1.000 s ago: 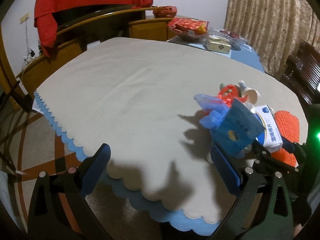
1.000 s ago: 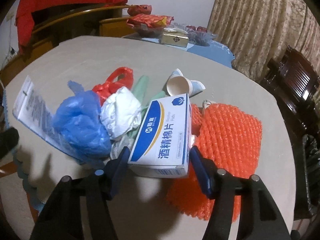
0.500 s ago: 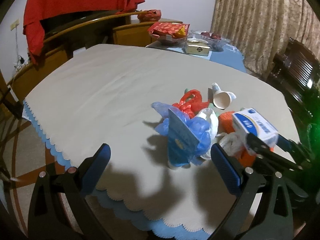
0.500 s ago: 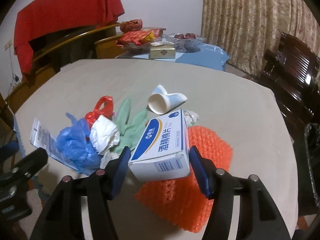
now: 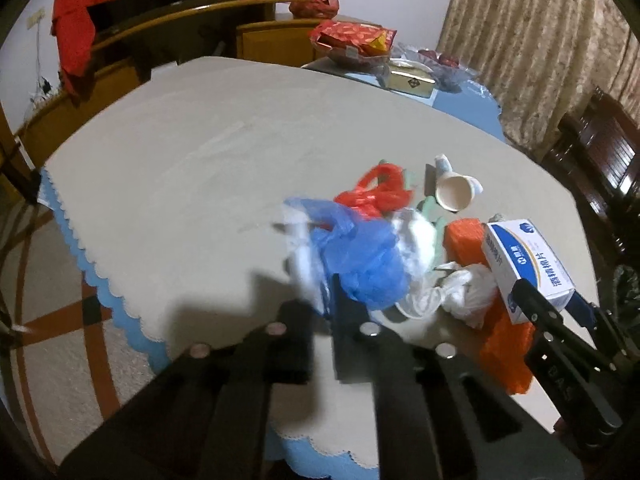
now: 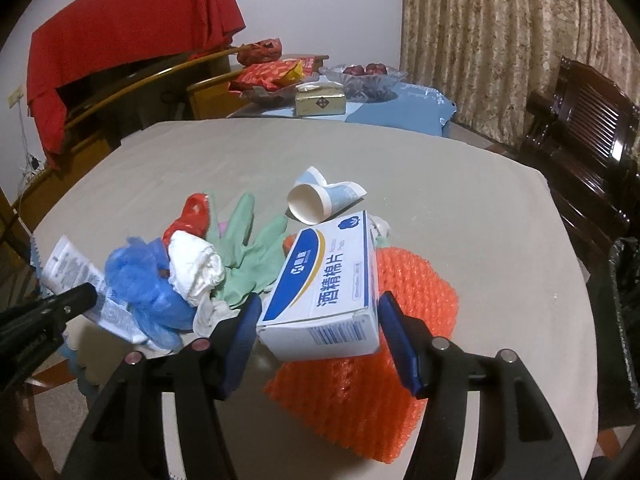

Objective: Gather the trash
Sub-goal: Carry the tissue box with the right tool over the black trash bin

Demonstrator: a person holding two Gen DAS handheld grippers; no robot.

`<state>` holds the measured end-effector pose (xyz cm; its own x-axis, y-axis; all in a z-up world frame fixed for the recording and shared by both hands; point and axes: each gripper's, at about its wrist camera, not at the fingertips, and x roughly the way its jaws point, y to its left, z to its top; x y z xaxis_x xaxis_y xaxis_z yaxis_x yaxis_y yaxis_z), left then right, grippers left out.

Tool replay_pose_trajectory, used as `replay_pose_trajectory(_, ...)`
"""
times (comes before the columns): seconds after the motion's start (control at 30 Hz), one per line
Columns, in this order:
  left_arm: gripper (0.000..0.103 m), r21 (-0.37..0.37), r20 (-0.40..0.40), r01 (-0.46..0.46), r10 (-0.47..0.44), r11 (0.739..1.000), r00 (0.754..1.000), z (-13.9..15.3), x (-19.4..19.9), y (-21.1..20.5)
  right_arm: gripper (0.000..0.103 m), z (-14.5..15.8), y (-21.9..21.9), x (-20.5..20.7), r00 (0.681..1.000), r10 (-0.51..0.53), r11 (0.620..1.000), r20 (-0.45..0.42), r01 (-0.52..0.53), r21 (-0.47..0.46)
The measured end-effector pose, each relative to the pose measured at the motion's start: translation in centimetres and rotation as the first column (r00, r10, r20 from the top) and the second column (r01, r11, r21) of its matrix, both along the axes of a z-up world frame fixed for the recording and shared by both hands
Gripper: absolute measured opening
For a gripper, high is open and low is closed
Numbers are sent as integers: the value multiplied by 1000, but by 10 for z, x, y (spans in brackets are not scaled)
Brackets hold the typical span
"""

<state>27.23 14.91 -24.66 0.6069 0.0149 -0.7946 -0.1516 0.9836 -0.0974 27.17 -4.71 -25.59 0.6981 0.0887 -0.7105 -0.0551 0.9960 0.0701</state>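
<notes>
My right gripper (image 6: 318,330) clamps the blue-and-white box (image 6: 326,292) between both pads, lifted above the orange mesh (image 6: 380,360) at six o'clock. My left gripper (image 5: 324,312) has its fingers drawn narrow on the printed flat packet (image 6: 74,276), its edge blurred, beside the blue bag (image 5: 360,256). At eleven o'clock of the box lie a white wad (image 6: 194,268), green glove (image 6: 250,252) and red bag (image 6: 192,216). At twelve, a tipped paper cup (image 6: 316,200) rests on the beige tablecloth (image 6: 460,224).
</notes>
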Motion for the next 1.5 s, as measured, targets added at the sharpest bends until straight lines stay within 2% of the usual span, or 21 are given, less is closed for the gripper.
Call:
replay_pose_trajectory(0.23,1,3,59,15,-15,1000,998,24,-10,-6,59,10,-7,-6,1000,-9,1000,16,9,5)
replay_pose_trajectory(0.47,1,27,67,42,-44,999,997,39,-22,-21,59,28,-16,-17,999,-15,1000,45,13,27)
replay_pose_trajectory(0.87,1,56,106,90,-96,994,990,74,-49,-50,58,77,-50,-47,990,-66,997,126,60,49)
replay_pose_trajectory(1.17,1,65,125,169,-176,983,976,91,-64,-93,58,95,-97,-73,979,-137,990,149,132,47)
replay_pose_trajectory(1.5,1,81,122,236,-244,968,962,101,-81,-159,58,104,-162,-100,960,-234,972,154,229,51)
